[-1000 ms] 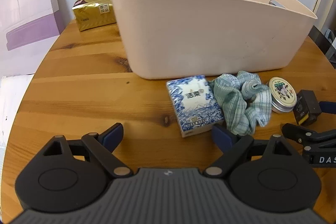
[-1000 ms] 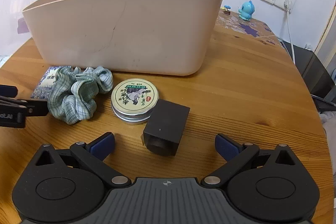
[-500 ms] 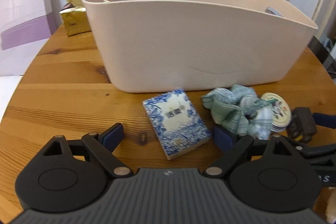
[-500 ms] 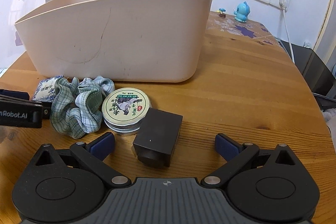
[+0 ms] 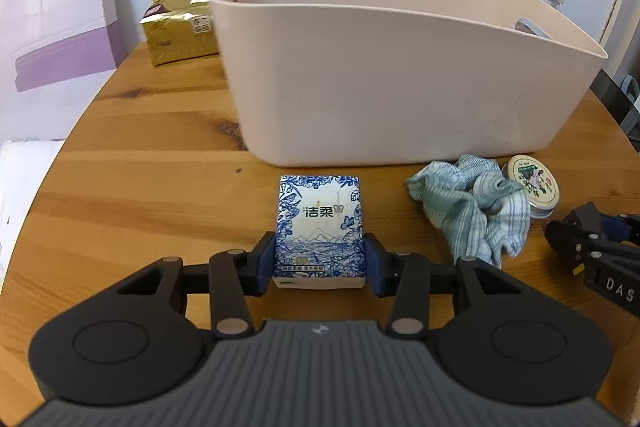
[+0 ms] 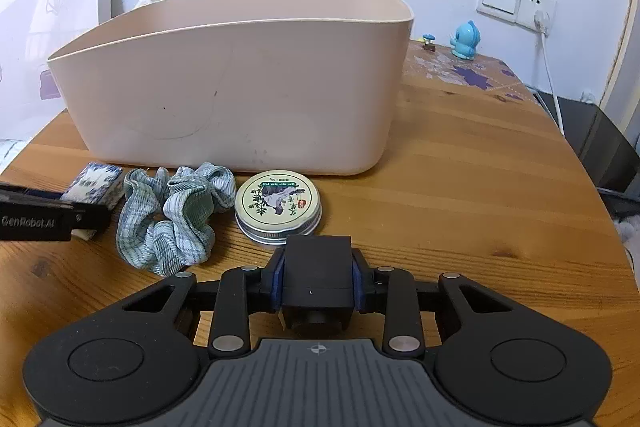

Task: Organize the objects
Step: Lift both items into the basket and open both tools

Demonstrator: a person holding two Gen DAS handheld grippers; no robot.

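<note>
Matt plastic bin point(image 5: 400, 87), varnished wood table point(image 5: 140, 187)

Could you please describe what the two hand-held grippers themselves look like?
Both look alike. The left hand-held gripper and the right hand-held gripper have black linkage arms with silver pivot pins, dark blue finger pads, two round black housings and a ribbed grey centre plate with a small emblem. White lettering runs along their sides: "GenRobot.AI" on the left one. No cables or sleeves are visible.

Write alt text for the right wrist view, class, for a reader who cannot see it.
The right claw is shut on a small black box on a round wooden table. Just beyond lie a round tin and a checked green scrunchie, before a large beige tub.
</note>
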